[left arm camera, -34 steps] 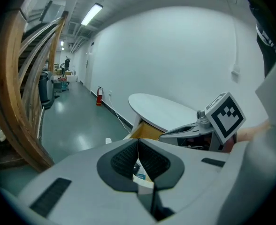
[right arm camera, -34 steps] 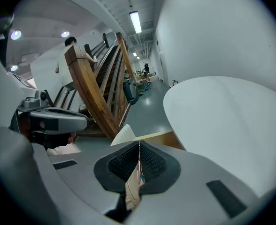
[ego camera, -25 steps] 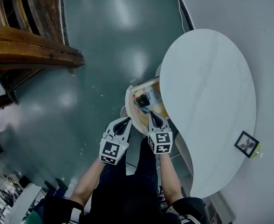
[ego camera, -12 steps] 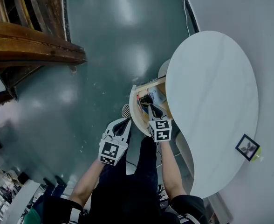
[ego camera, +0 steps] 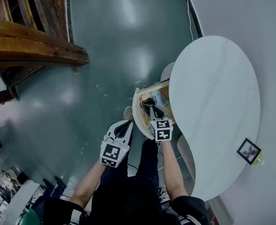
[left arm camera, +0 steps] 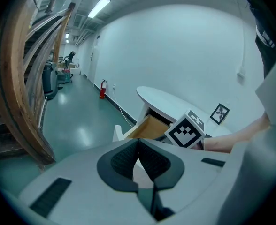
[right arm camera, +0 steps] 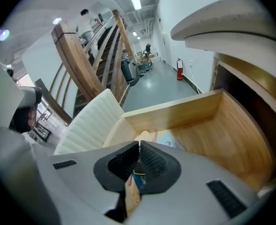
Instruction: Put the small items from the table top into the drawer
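two grippers [ego camera: 127, 122] [ego camera: 153, 108], one drawer [ego camera: 137, 109], one table [ego camera: 213, 107], one framed picture [ego camera: 249, 151].

The head view looks steeply down from above the person onto the floor, with the white worktop [ego camera: 213, 111] at right and the open drawer [ego camera: 137, 111] under its left edge. The left gripper view rides the left tongs [left arm camera: 138, 144], standing off from the drawer and facing it across the floor. The right gripper view rides the right tongs [right arm camera: 139, 146], close above the drawer, tilted into it. All 3 share the drawer and the wooden staircase [ego camera: 34, 46].
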{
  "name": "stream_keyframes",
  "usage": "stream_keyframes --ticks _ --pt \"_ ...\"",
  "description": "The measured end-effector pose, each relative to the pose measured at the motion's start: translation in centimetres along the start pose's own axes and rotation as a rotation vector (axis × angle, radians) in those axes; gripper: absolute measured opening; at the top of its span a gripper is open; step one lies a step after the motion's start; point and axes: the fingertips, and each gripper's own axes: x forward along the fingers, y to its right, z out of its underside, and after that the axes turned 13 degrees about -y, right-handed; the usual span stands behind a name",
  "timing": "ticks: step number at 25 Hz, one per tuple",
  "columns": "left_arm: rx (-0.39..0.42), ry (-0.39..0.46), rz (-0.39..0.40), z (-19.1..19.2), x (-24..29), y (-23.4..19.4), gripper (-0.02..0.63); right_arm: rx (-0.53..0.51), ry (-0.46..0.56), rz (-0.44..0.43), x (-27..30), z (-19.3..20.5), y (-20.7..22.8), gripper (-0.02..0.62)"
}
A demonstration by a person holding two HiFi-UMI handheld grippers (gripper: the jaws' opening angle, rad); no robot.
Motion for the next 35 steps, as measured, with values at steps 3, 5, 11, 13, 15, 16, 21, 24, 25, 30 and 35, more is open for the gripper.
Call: stream_keyframes --ticks 3,5,11,13,15,16,21,24,25,30,35 --pt "-0.002 -0.001 0.0 0.0 0.1 -0.1 0.02 -0.003 -0.001 -0.017 0.3 -0.1 -0.1 0.035" --pt "-0.002 -0.003 0.001 0.1 0.1 -0.1 0.02 -0.001 0.005 -0.037 0.4 -0.1 -0.4 0.035" --pt "0.002 -0.003 0.003 0.0 0.1 0.0 0.02 -0.005 0.006 -0.041 0.4 0.3 -0.6 0.056" --pt "0.006 -0.001 0.002 -0.1 0.1 0.1 0.02 -0.003 0.004 -0.043 0.4 0.4 -0.6 0.064" --pt "0.008 0.001 0.002 -0.4 -0.1 0.1 0.02 -0.004 0.007 -0.044 0.0 0.2 -0.7 0.064" --pt "0.01 0.003 0.002 -0.6 -0.2 0.2 0.02 -0.005 0.01 -0.043 -0.2 0.0 -0.8 0.064" --pt "0.028 0.023 -0.005 -1.9 -1.2 0.6 0.02 -0.017 0.055 -0.028 -2.5 -1.3 -1.2 0.063" --pt "0.041 0.045 -0.005 -2.9 -1.9 1.2 0.02 -0.03 0.108 -0.033 -4.7 -2.3 -2.0 0.055" --pt "0.046 0.052 -0.004 -3.3 -2.2 1.4 0.02 -0.032 0.122 -0.034 -5.5 -2.6 -2.3 0.047" --pt "0.081 0.094 -0.001 -5.6 -4.4 3.2 0.02 -0.046 0.202 -0.027 -10.4 -4.1 -3.3 0.034" --pt "0.129 0.155 -0.002 -8.4 -7.5 5.0 0.02 -0.057 0.312 0.005 -16.6 -6.0 -4.3 0.031"
